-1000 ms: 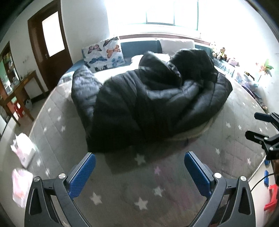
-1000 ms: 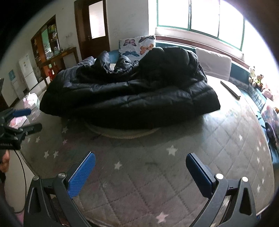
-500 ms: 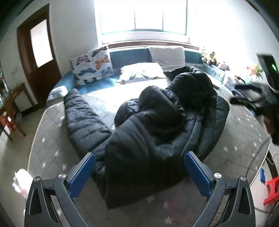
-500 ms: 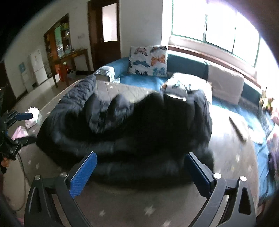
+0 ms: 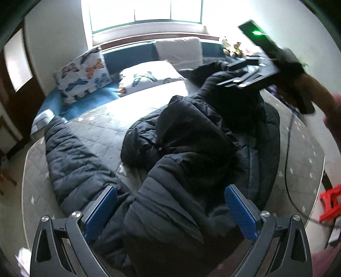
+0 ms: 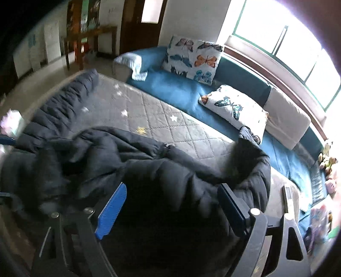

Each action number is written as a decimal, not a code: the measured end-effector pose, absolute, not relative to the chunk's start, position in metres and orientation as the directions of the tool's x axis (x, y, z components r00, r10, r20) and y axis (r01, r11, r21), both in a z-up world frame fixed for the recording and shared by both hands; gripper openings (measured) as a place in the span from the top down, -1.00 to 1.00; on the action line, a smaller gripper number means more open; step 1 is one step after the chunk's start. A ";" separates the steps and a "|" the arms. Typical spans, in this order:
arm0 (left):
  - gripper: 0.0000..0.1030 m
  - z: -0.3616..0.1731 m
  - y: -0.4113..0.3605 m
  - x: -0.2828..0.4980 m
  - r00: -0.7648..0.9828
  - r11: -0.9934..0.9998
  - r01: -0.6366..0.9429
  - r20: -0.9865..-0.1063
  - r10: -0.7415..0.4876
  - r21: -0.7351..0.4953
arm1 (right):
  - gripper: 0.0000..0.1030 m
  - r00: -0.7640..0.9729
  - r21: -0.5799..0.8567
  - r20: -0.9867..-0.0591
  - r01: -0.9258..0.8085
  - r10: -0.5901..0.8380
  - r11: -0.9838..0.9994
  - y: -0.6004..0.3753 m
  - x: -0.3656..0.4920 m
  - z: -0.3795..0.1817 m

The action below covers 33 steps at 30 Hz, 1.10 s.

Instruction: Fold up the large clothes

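Black padded coat (image 6: 170,187), blurred, between closing right tongs (image 6: 170,204).

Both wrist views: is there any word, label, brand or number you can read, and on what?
None can be read.
Puffer coat: no label or brand showing.
Butterfly pillow: pictures only, no words.
Wall posters beside the door: too dark and blurred to read.

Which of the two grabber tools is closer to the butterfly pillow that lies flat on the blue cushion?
Probably the right gripper: it is over the jacket's far end, with the flat butterfly pillow just beyond. The left gripper is over the jacket's near hem, with most of the jacket between.
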<state>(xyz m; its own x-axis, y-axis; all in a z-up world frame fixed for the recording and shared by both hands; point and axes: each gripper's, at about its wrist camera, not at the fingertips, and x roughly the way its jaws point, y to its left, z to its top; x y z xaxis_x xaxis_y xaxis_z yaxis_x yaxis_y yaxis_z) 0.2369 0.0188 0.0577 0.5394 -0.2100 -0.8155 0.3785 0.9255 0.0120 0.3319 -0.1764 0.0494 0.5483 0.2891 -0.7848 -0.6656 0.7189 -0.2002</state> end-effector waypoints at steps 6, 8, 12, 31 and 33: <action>-0.43 0.038 0.019 0.255 0.495 0.908 0.417 -0.832 -0.251 -0.026 | -0.21 0.478 -0.189 -0.846 -0.683 0.237 0.706 -0.166 0.359 0.028; -0.19 0.037 0.022 0.255 0.496 0.909 0.412 -0.822 -0.280 -0.060 | 0.09 0.483 -0.193 -0.846 -0.672 0.225 0.715 -0.170 0.355 0.030; 0.17 0.047 0.035 0.243 0.524 0.916 0.384 -0.788 -0.323 -0.120 | 0.24 0.501 -0.175 -0.825 -0.665 0.261 0.726 -0.186 0.327 0.051; 0.38 0.069 -0.029 0.042 0.569 0.794 0.607 -0.711 -0.412 0.025 | 0.37 0.664 -0.142 -0.652 -0.581 0.366 0.801 -0.332 0.107 0.102; 0.38 0.055 -0.036 0.027 0.538 0.775 0.631 -0.739 -0.405 0.034 | 0.37 0.646 -0.122 -0.673 -0.579 0.362 0.807 -0.338 0.097 0.089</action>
<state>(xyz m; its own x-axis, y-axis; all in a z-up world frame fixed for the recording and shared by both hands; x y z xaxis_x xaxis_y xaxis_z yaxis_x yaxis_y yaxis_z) 0.0272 -0.0363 0.0553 0.5380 -0.4054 -0.7390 0.6305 0.7754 0.0337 0.0973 -0.3376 0.0889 0.6456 0.3617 -0.6726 -0.5785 0.8066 -0.1215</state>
